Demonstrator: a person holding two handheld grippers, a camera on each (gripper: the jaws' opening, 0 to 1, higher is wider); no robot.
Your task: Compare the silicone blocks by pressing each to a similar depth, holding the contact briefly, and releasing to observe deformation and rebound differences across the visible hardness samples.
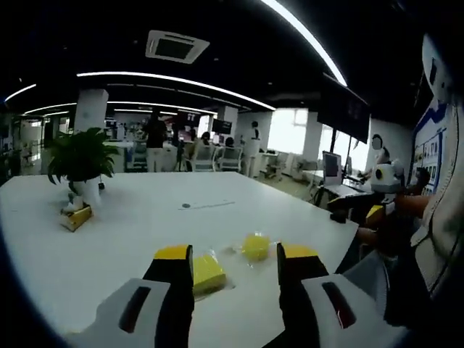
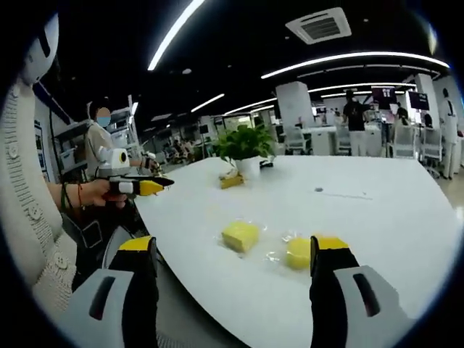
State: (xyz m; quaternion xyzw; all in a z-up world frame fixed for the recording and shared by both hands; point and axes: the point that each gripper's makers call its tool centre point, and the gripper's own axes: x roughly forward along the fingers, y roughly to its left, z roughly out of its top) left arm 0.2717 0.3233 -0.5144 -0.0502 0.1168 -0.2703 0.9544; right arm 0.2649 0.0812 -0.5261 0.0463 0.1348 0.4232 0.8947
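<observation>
In the left gripper view, the left tool (image 1: pixel 235 270) hangs released above the white counter (image 1: pixel 130 225), with the square yellow block (image 1: pixel 208 272) by its left jaw and the round yellow block (image 1: pixel 255 246) ahead between the 2 jaws. In the right gripper view, the right tool (image 2: pixel 232 259) is likewise released, the square block (image 2: pixel 240 235) lying ahead between its jaws and the round one (image 2: pixel 298 252) touching its right jaw in the picture; the potted plant (image 2: pixel 245 148) stands well apart and nothing blocks the way down.

I hold my left gripper (image 1: pixel 235 270) and my right gripper (image 2: pixel 232 262) both level in the air, with the jaws wide apart.
</observation>
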